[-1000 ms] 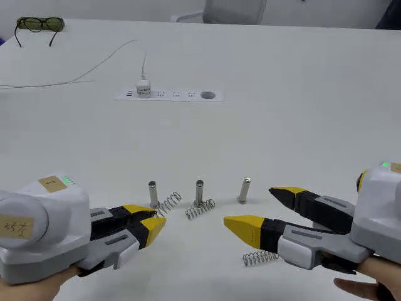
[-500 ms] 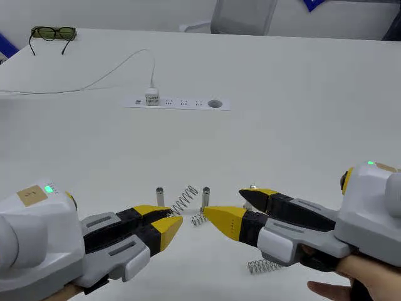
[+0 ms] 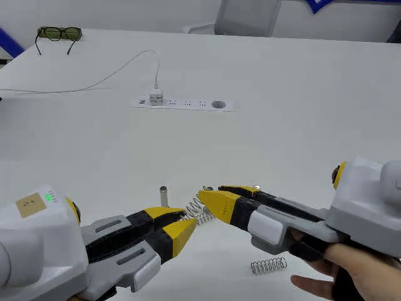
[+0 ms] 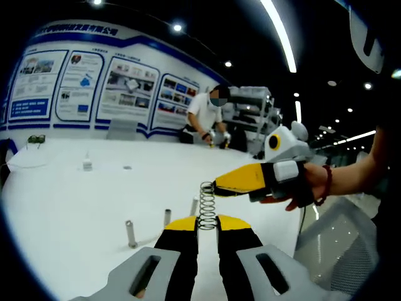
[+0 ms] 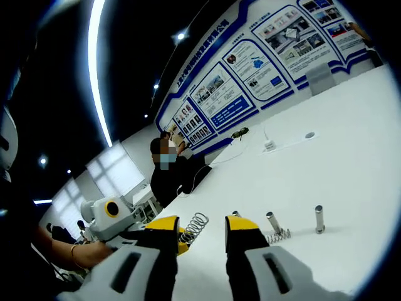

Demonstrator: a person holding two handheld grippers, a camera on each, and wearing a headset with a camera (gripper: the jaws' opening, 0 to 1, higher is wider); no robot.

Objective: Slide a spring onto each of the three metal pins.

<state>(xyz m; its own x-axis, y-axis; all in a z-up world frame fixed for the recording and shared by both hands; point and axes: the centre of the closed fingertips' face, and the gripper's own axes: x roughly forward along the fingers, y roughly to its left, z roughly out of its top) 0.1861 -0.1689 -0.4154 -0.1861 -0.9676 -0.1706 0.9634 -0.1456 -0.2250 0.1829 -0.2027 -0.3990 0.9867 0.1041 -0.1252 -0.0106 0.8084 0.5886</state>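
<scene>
Low in the middle of the head view, a spring (image 3: 195, 207) is pinched between the pressed-together yellow tips of the left gripper (image 3: 186, 219). In the left gripper view it rises upright from those tips. The right gripper (image 3: 210, 191), jaws spread, meets the spring's free end. Just left, a pin (image 3: 163, 195) stands on the white table (image 3: 282, 144). Lower right, well apart, lies a loose spring (image 3: 269, 265).

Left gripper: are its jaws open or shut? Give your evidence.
Shut on a spring: the left gripper pinches the spring's lower end between its yellow jaw tips.
</scene>
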